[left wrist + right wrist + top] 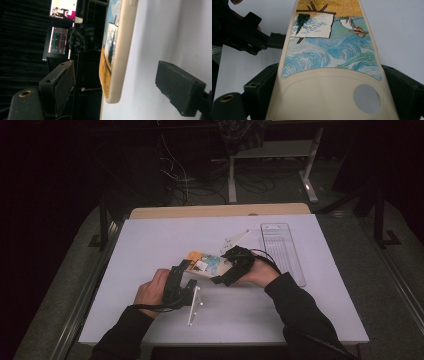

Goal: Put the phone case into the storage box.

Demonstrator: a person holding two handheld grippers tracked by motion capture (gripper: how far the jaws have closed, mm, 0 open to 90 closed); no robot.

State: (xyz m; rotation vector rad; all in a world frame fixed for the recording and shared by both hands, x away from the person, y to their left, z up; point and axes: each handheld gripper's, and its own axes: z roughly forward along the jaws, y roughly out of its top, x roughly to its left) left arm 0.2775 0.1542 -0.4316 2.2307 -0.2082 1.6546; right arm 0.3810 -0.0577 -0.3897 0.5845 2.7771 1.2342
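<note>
A cream phone case with a painted blue, white and orange picture is held a little above the white mat. My right gripper is shut on its camera-hole end; in the right gripper view the jaws of that gripper press on both long edges of the case. My left gripper stands at the opposite end. In the left gripper view its jaws straddle the case's rounded end, with a gap on each side, so it is open.
A clear ridged plastic tray lies at the mat's right side. One white flat strip lies by the left hand, another behind the case. Lit screens and dark furniture stand beyond the table.
</note>
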